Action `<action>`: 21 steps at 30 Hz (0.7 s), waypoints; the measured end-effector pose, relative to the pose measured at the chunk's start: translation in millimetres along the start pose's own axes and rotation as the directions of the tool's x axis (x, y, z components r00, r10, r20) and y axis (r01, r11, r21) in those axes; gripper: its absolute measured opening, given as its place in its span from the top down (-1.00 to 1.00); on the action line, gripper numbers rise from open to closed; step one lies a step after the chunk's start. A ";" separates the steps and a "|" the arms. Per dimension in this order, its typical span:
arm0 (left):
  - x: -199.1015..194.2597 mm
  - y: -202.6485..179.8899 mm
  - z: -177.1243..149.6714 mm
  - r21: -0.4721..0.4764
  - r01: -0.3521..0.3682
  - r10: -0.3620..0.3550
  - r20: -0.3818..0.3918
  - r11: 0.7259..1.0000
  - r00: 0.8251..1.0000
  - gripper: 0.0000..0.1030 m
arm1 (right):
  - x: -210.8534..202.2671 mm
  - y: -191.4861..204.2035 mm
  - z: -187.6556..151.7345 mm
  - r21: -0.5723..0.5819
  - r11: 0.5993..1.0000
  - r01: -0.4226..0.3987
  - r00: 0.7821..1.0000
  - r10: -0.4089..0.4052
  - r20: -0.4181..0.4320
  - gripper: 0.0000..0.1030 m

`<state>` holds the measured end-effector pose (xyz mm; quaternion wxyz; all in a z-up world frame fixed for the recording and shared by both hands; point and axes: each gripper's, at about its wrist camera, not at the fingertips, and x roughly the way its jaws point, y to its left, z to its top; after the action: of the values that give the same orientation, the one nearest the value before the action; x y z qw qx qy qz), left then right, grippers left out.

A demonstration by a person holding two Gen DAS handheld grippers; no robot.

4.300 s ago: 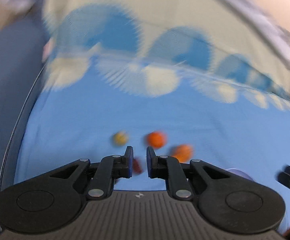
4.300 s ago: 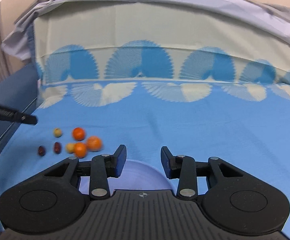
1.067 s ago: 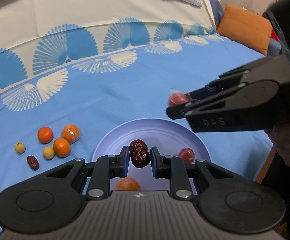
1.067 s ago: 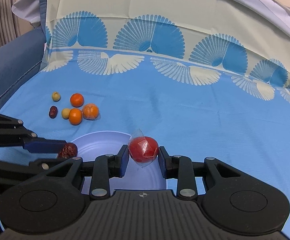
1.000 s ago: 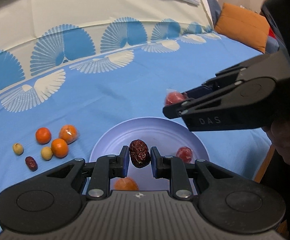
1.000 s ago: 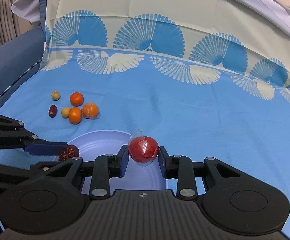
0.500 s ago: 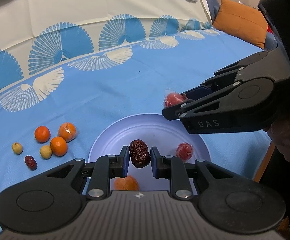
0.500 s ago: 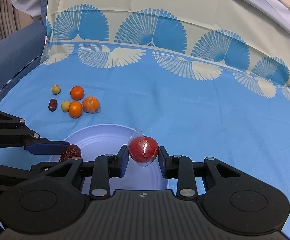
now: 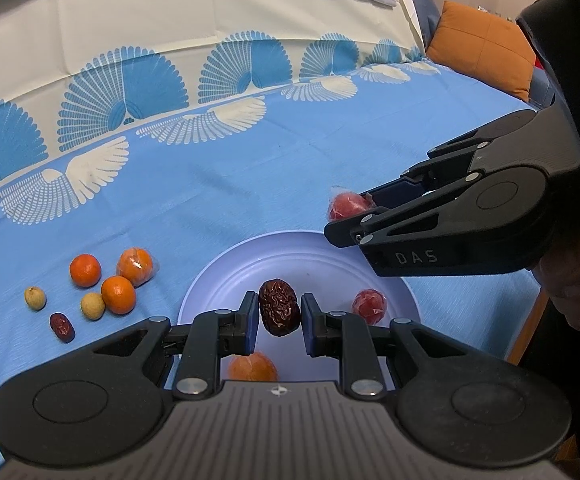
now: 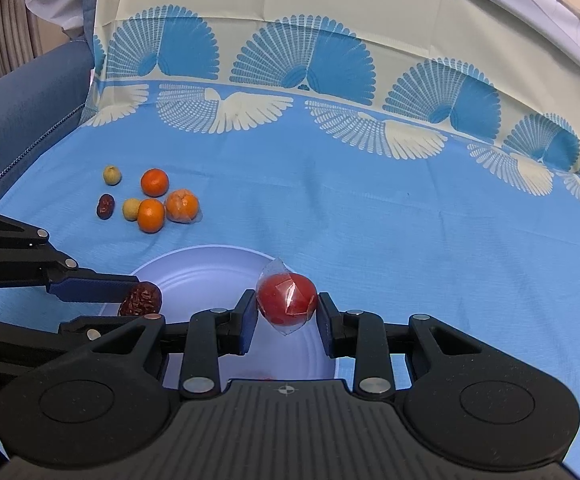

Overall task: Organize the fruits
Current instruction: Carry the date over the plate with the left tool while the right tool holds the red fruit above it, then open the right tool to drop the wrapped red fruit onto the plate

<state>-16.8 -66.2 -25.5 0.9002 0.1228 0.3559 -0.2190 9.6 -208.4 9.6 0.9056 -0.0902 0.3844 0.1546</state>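
My left gripper [image 9: 277, 316] is shut on a dark wrinkled date [image 9: 279, 306] and holds it over the lavender plate [image 9: 218, 280]. My right gripper [image 10: 287, 312] is shut on a red fruit wrapped in clear film [image 10: 287, 298], above the same plate [image 10: 194, 268]. In the left wrist view the right gripper [image 9: 354, 216] comes in from the right with the red fruit [image 9: 344, 206]. On the plate lie a wrapped red fruit [image 9: 369, 306] and an orange fruit [image 9: 252, 366]. In the right wrist view the left gripper holds the date [image 10: 140, 300] at the plate's left rim.
A cluster of fruit lies left of the plate on the blue cloth: oranges [image 9: 118, 294], a wrapped orange [image 9: 135, 266], two pale small fruits [image 9: 92, 305] and a dark date [image 9: 62, 326]. An orange cushion [image 9: 482, 46] sits at the far right. The bed's edge runs beside the right hand.
Both grippers have edged forward over the plate, each still holding its fruit. The fruit cluster has not moved.
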 end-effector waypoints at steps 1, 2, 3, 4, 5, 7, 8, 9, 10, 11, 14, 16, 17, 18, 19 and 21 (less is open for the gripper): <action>0.0 0.0 0.0 0.000 0.000 0.000 0.000 1.000 1.000 0.53 | -0.2 0.2 -0.1 -0.001 1.000 0.000 1.000 0.000 0.000 0.35; -0.2 0.0 0.0 0.000 0.000 0.000 0.001 1.000 1.000 0.53 | -0.4 0.4 -0.3 -0.001 1.000 0.000 1.000 0.000 0.000 0.35; -0.1 0.0 0.1 0.000 0.000 0.000 0.001 1.000 1.000 0.53 | -0.2 0.4 -0.4 -0.001 1.000 0.000 1.000 0.000 0.000 0.35; -0.1 0.0 0.2 0.000 0.000 0.000 0.000 1.000 1.000 0.53 | -0.2 0.5 -0.4 -0.001 1.000 0.000 1.000 0.000 0.000 0.35; -0.1 0.0 0.1 0.000 0.000 0.000 0.001 1.000 1.000 0.53 | -0.1 0.6 -0.4 0.000 1.000 0.000 1.000 0.000 0.000 0.35; -0.5 0.1 0.3 0.000 -0.001 0.001 0.000 1.000 1.000 0.53 | -0.1 0.7 -0.5 0.000 1.000 0.000 1.000 0.000 0.001 0.35; -0.5 0.2 0.3 0.000 -0.002 0.002 -0.001 1.000 1.000 0.53 | 0.0 0.6 -0.5 -0.001 1.000 0.000 1.000 0.000 0.001 0.35; -0.7 0.5 0.8 0.000 -0.002 0.002 -0.002 1.000 1.000 0.53 | 0.0 0.7 -0.5 -0.001 1.000 0.000 1.000 0.000 0.000 0.35; -1.2 0.5 1.4 0.000 -0.002 0.002 -0.002 1.000 1.000 0.53 | 0.1 0.9 -0.8 -0.002 1.000 0.000 1.000 0.000 0.000 0.35; -1.3 0.4 1.4 0.001 -0.002 0.002 -0.001 1.000 1.000 0.53 | 0.1 0.9 -0.6 -0.001 1.000 0.000 1.000 0.000 0.000 0.35; -1.5 0.9 1.9 0.001 -0.003 0.003 0.000 1.000 1.000 0.53 | 0.1 0.9 -1.2 0.000 1.000 -0.003 1.000 0.003 -0.002 0.35; -1.7 1.2 2.5 -0.001 -0.002 0.002 0.001 1.000 1.000 0.53 | 0.0 1.0 -1.5 -0.001 1.000 -0.003 1.000 0.003 -0.002 0.35; -1.7 1.4 2.7 -0.001 -0.003 0.003 0.002 1.000 1.000 0.53 | 0.1 1.2 -1.5 0.000 1.000 -0.003 1.000 0.003 -0.002 0.35; -1.6 1.5 2.8 -0.002 -0.003 0.003 0.001 1.000 1.000 0.53 | 0.2 1.2 -1.6 0.000 1.000 -0.002 1.000 0.002 -0.002 0.35; -1.4 1.5 2.6 -0.002 -0.005 0.005 -0.002 1.000 1.000 0.51 | 0.2 1.1 -1.7 0.001 1.000 -0.002 1.000 0.002 -0.002 0.35; 0.2 2.0 2.1 -0.005 -0.007 0.007 -0.013 1.000 1.000 0.44 | -0.1 0.1 -1.7 0.002 1.000 -0.001 1.000 0.001 -0.001 0.31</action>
<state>-14.5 -65.3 -24.0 0.8991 0.1231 0.3616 -0.2139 8.4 -208.8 8.5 0.9054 -0.0893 0.3851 0.1546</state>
